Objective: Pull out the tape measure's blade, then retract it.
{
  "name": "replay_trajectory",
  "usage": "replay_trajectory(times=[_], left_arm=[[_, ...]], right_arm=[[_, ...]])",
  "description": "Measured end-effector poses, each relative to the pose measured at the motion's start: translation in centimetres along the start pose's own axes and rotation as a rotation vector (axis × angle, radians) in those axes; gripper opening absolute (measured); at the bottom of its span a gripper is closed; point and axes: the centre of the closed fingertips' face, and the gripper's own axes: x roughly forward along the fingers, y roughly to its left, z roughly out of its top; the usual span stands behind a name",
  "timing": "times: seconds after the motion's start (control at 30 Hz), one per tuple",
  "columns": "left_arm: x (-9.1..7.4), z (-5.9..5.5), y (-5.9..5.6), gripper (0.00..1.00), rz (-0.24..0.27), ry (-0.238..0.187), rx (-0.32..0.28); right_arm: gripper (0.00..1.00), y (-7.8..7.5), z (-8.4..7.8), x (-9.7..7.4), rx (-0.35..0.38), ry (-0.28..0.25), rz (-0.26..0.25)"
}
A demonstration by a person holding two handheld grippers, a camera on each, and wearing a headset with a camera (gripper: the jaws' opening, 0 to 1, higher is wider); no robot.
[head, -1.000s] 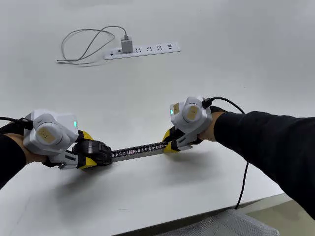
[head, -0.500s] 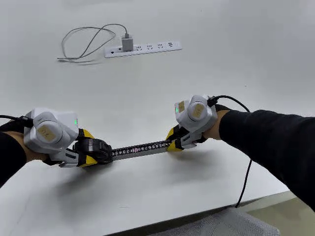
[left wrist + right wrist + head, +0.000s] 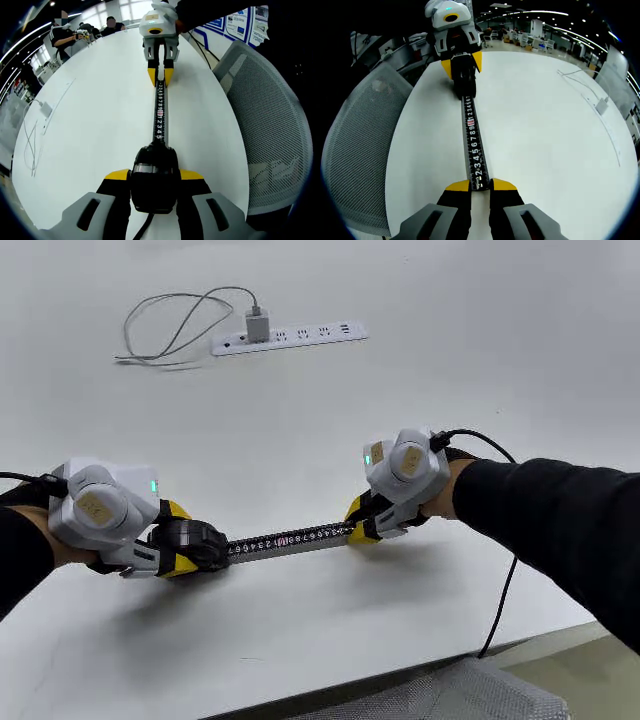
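Note:
The black tape measure case (image 3: 192, 543) (image 3: 154, 175) sits low over the white table near its front left, and my left gripper (image 3: 172, 552) (image 3: 154, 181) is shut on it. Its dark blade (image 3: 290, 539) (image 3: 159, 107) (image 3: 472, 150) with white numerals runs out to the right, just above the tabletop. My right gripper (image 3: 360, 525) (image 3: 479, 186) is shut on the blade's end, by the low numbers. Each gripper faces the other along the blade: the right gripper (image 3: 160, 77) appears far off in the left gripper view, the left gripper (image 3: 462, 65) and case (image 3: 463, 75) far off in the right gripper view.
A white power strip (image 3: 290, 339) with a plugged-in charger and a looped grey cable (image 3: 170, 330) lies at the back of the white table (image 3: 400, 390). A grey mesh chair (image 3: 440, 695) (image 3: 270, 125) (image 3: 360, 150) stands beyond the front edge. People sit far off in the room.
My right gripper has moved to the right with the blade's end, so more blade is out of the case. The left gripper and the case have stayed in place.

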Motion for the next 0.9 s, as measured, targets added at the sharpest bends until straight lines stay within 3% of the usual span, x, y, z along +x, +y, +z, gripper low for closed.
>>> replay_trajectory(times=[0.9], left_arm=[[0.1, 0.0, 0.1, 0.3, 0.0, -0.008, -0.011]], right_arm=[[0.09, -0.4, -1.3, -0.6, 0.006, 0.018, 0.012]])
